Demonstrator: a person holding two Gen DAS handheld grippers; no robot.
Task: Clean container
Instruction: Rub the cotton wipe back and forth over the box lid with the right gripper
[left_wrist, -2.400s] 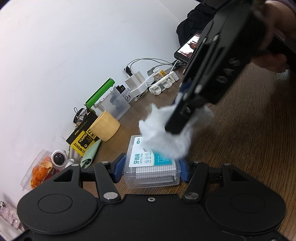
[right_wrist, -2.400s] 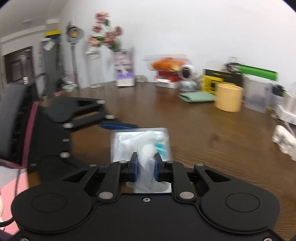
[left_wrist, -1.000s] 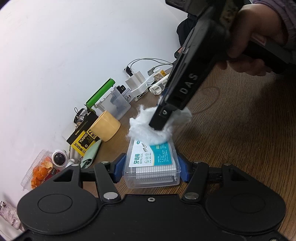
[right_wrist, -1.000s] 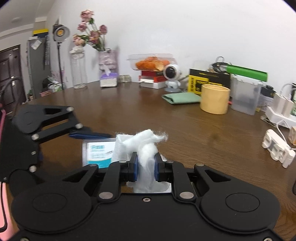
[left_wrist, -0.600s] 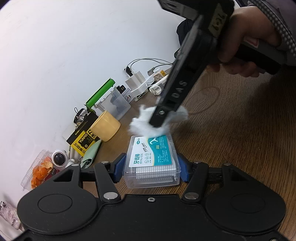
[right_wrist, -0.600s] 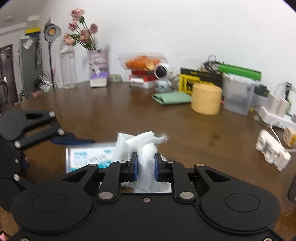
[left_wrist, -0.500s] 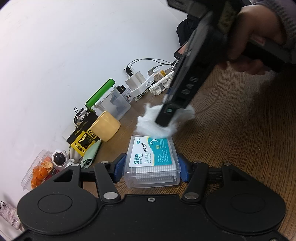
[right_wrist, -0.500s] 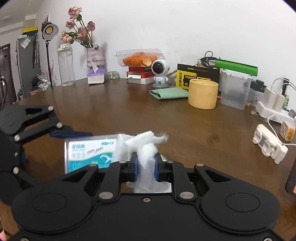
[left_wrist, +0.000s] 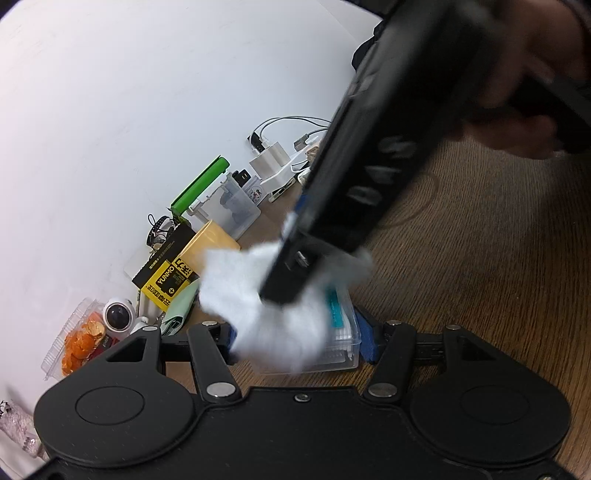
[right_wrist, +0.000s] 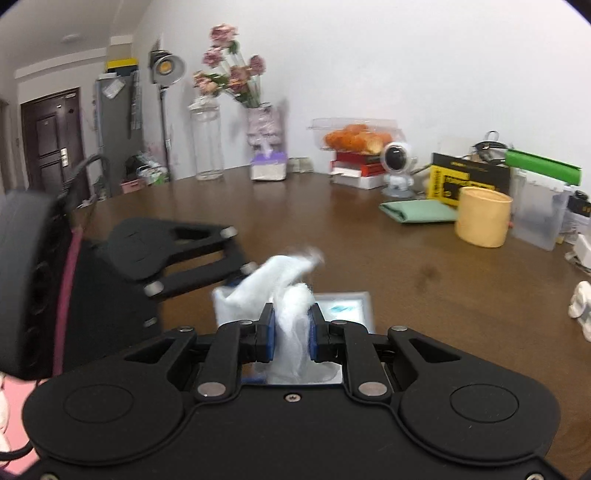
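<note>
The left claw (left_wrist: 295, 334) clamps the clear plastic container (left_wrist: 343, 343) by its short ends at lower centre, on the counter (left_wrist: 480, 277). The box reads light, rigid, slippery. The right claw (right_wrist: 291, 334) pinches a soft cotton wad (right_wrist: 291, 295) across the lid

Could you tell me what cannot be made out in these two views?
- Left wrist: the clear box lid label is mostly covered by the white wad, itself motion-blurred.
- Left wrist: the right gripper tips are blurred, sunk in the wad.
- Right wrist: the box is largely hidden behind the wad; its print is unreadable.
- Right wrist: the left gripper tips are hidden behind the wad.
</note>
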